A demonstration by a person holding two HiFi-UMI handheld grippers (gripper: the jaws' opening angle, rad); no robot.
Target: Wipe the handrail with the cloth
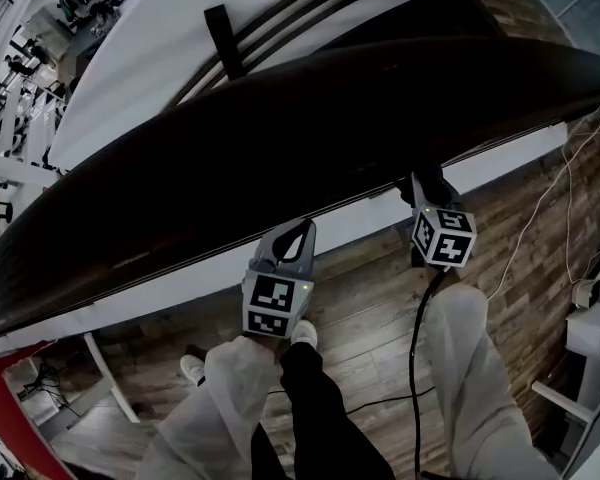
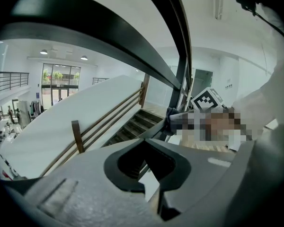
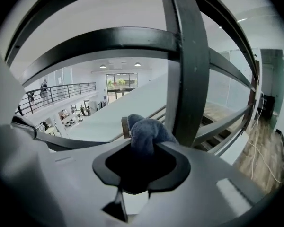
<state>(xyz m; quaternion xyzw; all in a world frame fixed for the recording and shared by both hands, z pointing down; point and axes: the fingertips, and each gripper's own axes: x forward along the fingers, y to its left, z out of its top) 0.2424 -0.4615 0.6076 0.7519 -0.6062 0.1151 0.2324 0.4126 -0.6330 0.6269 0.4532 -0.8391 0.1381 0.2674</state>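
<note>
A broad dark handrail runs diagonally across the head view. My right gripper reaches up under its near edge and is shut on a blue cloth, which bunches out of the jaws beside a dark baluster. From the left gripper view the cloth shows as a dark wad under the rail, next to the right gripper's marker cube. My left gripper hangs just below the rail's near edge, to the left of the right one. Its jaws are shut with nothing in them.
Beyond the rail a staircase descends beside a white wall with a wooden rail. A wood floor lies below, with the person's legs, cables and a white shelf at right.
</note>
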